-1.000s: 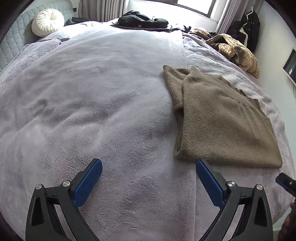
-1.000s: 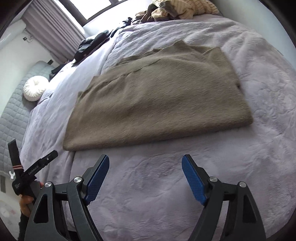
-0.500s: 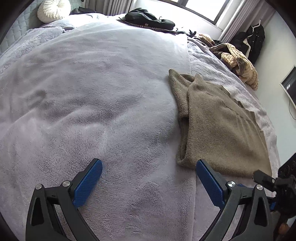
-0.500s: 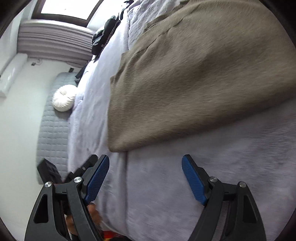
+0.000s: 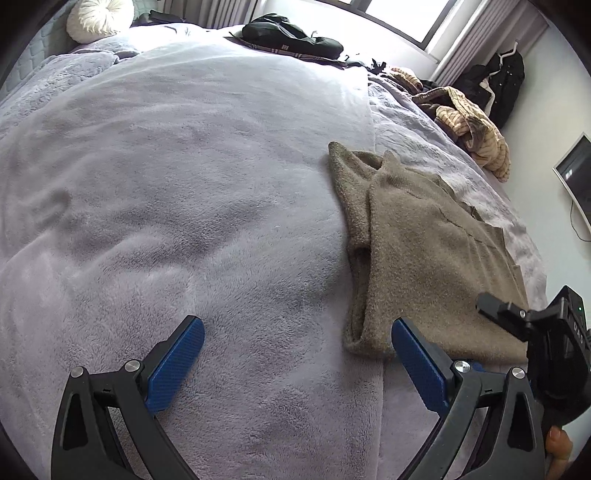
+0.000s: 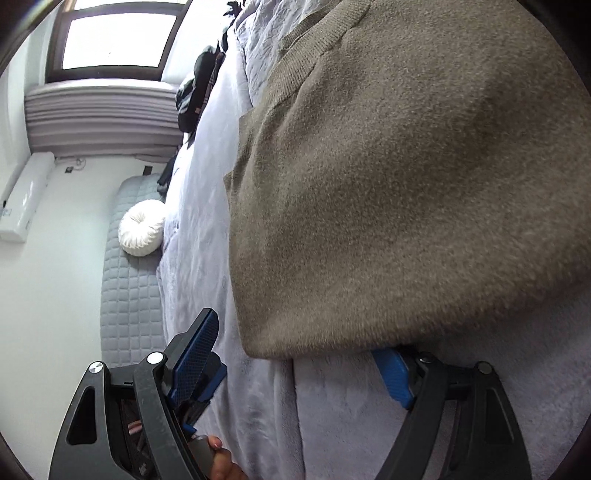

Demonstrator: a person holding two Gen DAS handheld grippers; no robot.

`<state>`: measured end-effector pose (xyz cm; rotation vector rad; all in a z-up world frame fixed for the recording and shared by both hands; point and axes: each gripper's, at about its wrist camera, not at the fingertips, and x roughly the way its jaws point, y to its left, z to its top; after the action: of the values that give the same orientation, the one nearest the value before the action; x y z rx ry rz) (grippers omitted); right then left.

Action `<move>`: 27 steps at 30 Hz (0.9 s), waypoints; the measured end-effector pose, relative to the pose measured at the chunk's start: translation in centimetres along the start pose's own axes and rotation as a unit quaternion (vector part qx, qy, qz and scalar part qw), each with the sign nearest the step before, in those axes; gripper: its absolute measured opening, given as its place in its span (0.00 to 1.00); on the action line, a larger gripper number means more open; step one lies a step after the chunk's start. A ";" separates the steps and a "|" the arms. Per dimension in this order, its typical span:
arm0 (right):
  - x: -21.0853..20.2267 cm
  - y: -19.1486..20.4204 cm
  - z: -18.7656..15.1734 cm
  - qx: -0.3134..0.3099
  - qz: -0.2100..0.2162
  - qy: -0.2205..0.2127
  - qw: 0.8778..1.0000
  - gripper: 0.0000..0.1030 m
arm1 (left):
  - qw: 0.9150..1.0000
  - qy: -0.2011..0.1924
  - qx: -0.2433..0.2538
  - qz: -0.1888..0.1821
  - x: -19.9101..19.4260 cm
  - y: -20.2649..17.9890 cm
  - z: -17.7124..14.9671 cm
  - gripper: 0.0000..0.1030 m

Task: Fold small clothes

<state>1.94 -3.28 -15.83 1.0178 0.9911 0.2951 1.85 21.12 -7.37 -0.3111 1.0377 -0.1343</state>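
A brown knitted sweater [image 5: 424,251] lies folded flat on the grey fleece bedspread [image 5: 184,184], right of centre in the left wrist view. My left gripper [image 5: 295,328] hangs open over the bedspread, its right finger beside the sweater's near left corner and nothing between its pads. In the right wrist view the sweater [image 6: 406,184] fills most of the frame. My right gripper [image 6: 295,336] is rolled on its side and open, straddling the sweater's near corner. One blue pad [image 6: 393,373] is tucked under the hem, the other [image 6: 195,350] stands free of the cloth.
A black bag [image 5: 291,37] and a white round cushion [image 5: 98,16] lie at the far end of the bed. Striped tan garments [image 5: 469,122] are heaped at the far right, with a dark coat [image 5: 498,85] hanging behind and a screen [image 5: 576,173] on the wall.
My right gripper rolled onto its side and dropped to the sweater's near edge, one finger sliding under the hem. Its body came into the left wrist view at the right. The left gripper barely moved.
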 end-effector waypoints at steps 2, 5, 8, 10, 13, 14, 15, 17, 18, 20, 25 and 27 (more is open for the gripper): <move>0.6 0.1 0.2 0.012 0.017 -0.003 1.000 0.82 | 1.000 0.002 0.005 -0.002 0.2 -0.3 0.2 0.99; 0.8 -0.1 0.7 0.022 0.031 0.002 0.999 0.82 | 1.000 0.007 0.013 -0.015 0.6 -0.7 0.5 0.99; 1.6 0.1 0.9 0.021 0.036 0.016 0.999 0.63 | 0.999 0.015 0.012 -0.039 1.1 -0.8 1.0 0.99; 1.9 0.2 1.1 0.016 0.036 0.024 0.999 0.33 | 0.998 0.025 0.004 -0.055 1.5 -0.6 1.4 0.99; 1.7 0.8 1.6 -0.005 0.039 0.024 0.999 0.10 | 0.995 0.038 -0.018 -0.087 2.2 -0.3 1.9 0.99; 1.5 1.1 1.7 -0.013 0.041 0.022 0.999 0.10 | 0.994 0.040 -0.024 -0.097 2.4 -0.2 2.0 0.99; 1.1 1.7 2.0 -0.024 0.045 0.018 0.998 0.10 | 0.992 0.045 -0.031 -0.113 2.7 -0.2 2.2 0.99; 0.3 3.2 2.4 -0.055 0.052 0.010 0.997 0.10 | 0.986 0.054 -0.046 -0.150 3.3 -0.3 2.9 0.99; -0.1 3.8 2.5 -0.069 0.051 0.007 0.996 0.10 | 0.982 0.058 -0.052 -0.170 3.7 -0.4 3.2 0.99; -0.7 5.1 2.8 -0.097 0.048 0.000 0.994 0.10 | 0.971 0.070 -0.067 -0.219 4.6 -0.9 4.2 0.99; -1.4 6.1 3.0 -0.118 0.050 -0.005 0.992 0.10 | 0.941 0.119 -0.098 -0.300 8.3 -3.1 6.7 0.99; -1.2 5.8 2.9 -0.115 0.051 0.000 0.992 0.09 | 0.939 0.124 -0.093 -0.306 9.2 -4.3 7.6 0.99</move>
<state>4.82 -2.62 -9.96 0.8589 0.8837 0.4826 13.15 16.10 -10.01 -0.8035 1.1773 -0.6535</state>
